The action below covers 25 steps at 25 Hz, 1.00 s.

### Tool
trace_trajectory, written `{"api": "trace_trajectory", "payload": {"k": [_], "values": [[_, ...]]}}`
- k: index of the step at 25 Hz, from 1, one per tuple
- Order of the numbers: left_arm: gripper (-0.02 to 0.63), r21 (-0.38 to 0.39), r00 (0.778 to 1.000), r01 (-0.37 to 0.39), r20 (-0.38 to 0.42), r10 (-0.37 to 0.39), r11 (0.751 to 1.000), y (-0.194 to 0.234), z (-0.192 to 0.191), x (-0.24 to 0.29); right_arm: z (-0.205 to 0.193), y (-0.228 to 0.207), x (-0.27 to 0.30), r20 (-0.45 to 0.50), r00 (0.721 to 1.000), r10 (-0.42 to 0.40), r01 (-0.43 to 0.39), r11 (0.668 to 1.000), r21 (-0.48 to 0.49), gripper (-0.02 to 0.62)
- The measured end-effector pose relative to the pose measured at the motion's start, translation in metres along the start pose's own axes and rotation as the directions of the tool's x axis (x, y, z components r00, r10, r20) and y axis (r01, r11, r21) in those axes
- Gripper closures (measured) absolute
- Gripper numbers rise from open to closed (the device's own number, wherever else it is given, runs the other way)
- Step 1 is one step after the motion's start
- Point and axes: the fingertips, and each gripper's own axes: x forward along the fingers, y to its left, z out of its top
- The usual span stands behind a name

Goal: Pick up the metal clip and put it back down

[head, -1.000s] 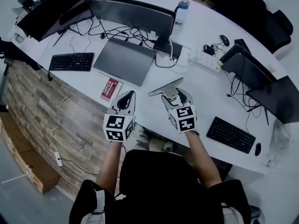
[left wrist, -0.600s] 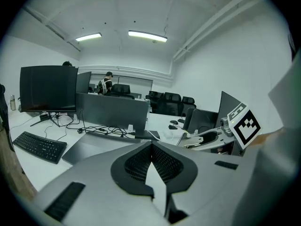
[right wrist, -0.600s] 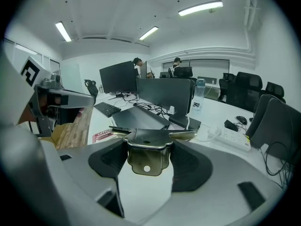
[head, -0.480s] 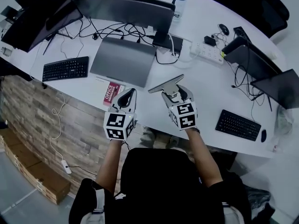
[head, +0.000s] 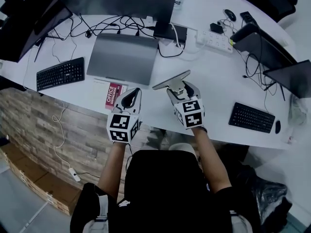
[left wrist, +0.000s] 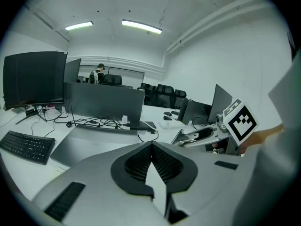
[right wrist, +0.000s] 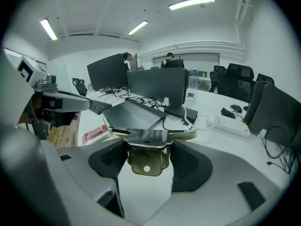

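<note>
The metal clip (head: 171,80), a brass-grey spring clip with a long flat plate, is held above the white desk (head: 214,86) near its front edge. My right gripper (head: 181,89) is shut on it. In the right gripper view the clip (right wrist: 146,149) sits pinched between the jaws (right wrist: 146,161), its plate spreading sideways beyond them. My left gripper (head: 131,99) hovers just left of it, apart from the clip, shut with nothing in it (left wrist: 151,147). From the left gripper view the right gripper (left wrist: 203,135) and its marker cube (left wrist: 241,120) show at the right.
A closed grey laptop (head: 124,57) lies beyond the grippers, with a red booklet (head: 113,93) at its near corner. Keyboards lie at left (head: 60,73) and right (head: 251,117). Monitors (head: 116,1), cables and a power strip (head: 214,39) line the back.
The head view has drifted a little. Both grippers hold about the same place over the desk's front edge, and the clip stays in the right gripper.
</note>
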Motion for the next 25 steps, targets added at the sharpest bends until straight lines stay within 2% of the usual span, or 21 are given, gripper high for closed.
{"api": "trace_trajectory", "payload": {"k": [14, 19, 25], "values": [[0.591, -0.043, 0.998, 0.001, -0.06, -0.004, 0.999, 0.007, -0.019, 0.03, -0.028, -0.023, 0.053, -0.1, 0.995, 0.008, -0.008, 1.0, -0.002, 0.302], [0.591, -0.046, 0.996, -0.022, -0.086, 0.018, 0.999, 0.014, -0.029, 0.036, -0.036, -0.029, 0.076, -0.147, 0.989, 0.024, -0.024, 1.0, -0.002, 0.302], [0.591, -0.066, 0.995, -0.032, -0.101, 0.025, 0.997, 0.018, -0.036, 0.038, -0.038, -0.033, 0.096, -0.161, 0.986, 0.035, -0.039, 0.999, -0.017, 0.302]]}}
